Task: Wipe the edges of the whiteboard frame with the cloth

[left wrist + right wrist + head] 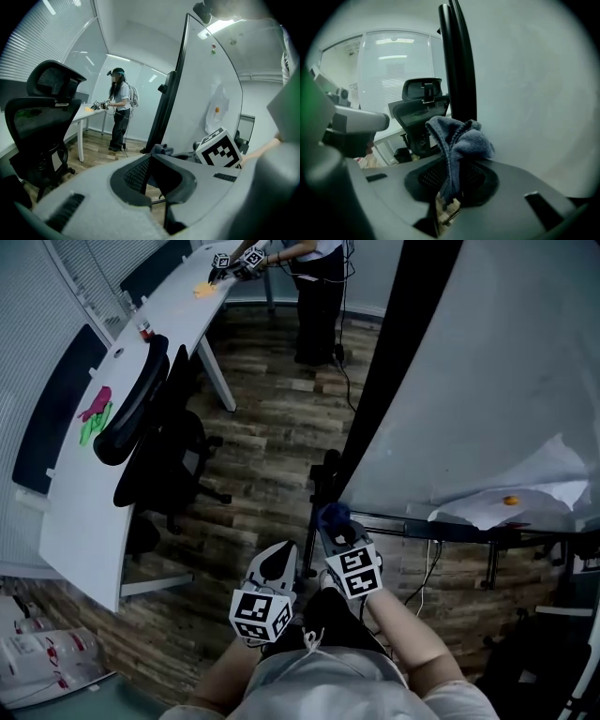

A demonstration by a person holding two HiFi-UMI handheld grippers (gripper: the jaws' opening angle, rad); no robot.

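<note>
Wood-plank flooring ran under a long white desk (89, 512) and a black office chair (150, 427); at the far end another person (317, 292) stood working, well apart from the action; front and centre, the whiteboard (497, 371) leaned tall with its black frame (389, 371) down the near side.

The right gripper (450, 187) had its jaws clamped on the blue cloth (461, 138), the bunched end poking up above them; the head view placed that cloth (335, 515) just beside the lower end of the frame's upright, and contact could not be made out; the left gripper (150, 168) hung beside it, jaws pressed together with nothing between them.

As for progress, it read as early going; no edge showed any sign of having been wiped, so the upright, the bottom rail and the remaining sides all looked left to do; the sensible start was a press onto that upright and a run along it.

No true container showed; the nearest thing was the ledge (412, 524) at the board's foot, carrying a crumpled white sheet (539, 486) with a small orange object (511, 500) on it.
</note>
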